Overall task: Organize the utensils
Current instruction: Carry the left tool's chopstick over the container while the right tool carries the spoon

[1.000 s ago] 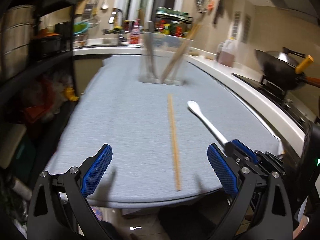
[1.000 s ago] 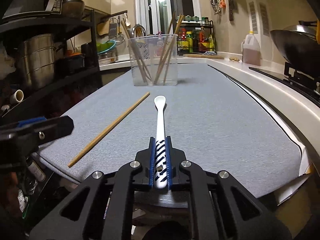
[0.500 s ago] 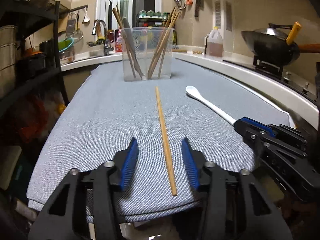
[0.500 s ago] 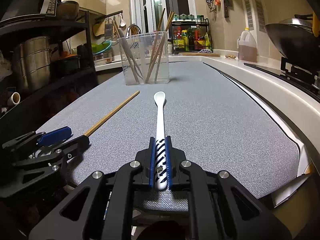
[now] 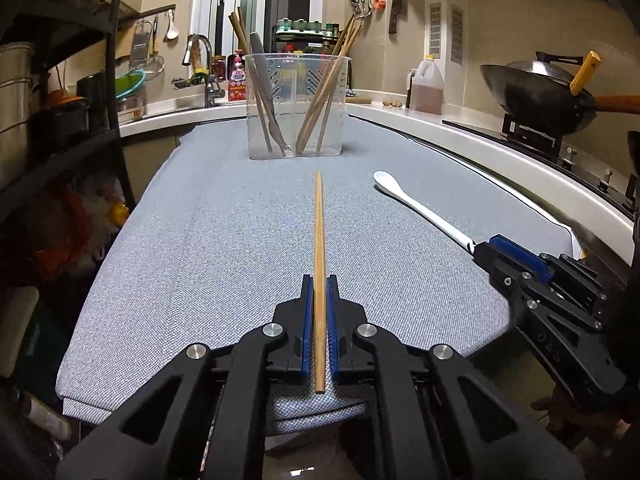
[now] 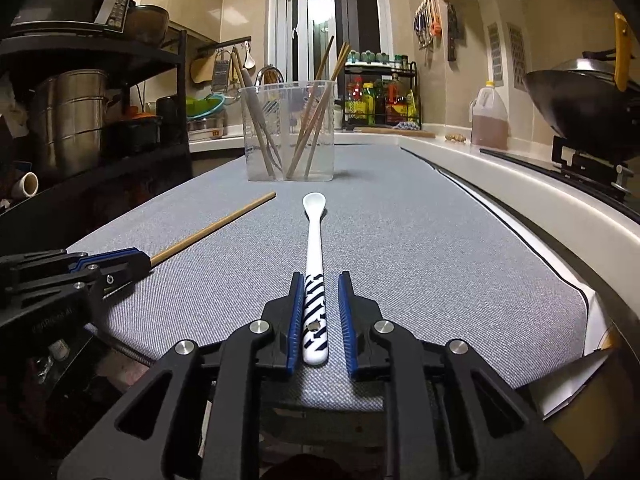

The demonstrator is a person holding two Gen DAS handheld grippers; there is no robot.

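Left gripper point(image 5: 319, 292) clamped on near end of wooden chopstick point(image 5: 319, 240), which lies flat on grey mat point(image 5: 200, 240), tip aimed at clear plastic utensil holder point(image 5: 295, 106); end grip probably chosen for tipping in upright. Right gripper point(image 6: 319, 292) parted narrowly around striped handle of white ceramic spoon point(image 6: 314, 240), blue pads point(image 6: 295, 320) not pressing; spoon resting on mat, bowl toward holder. Holder already stocked with chopsticks. Both loose pieces not yet lifted.

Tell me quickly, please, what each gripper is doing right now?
Left gripper: shut on the wooden chopstick.
Right gripper: open around the white ceramic spoon.
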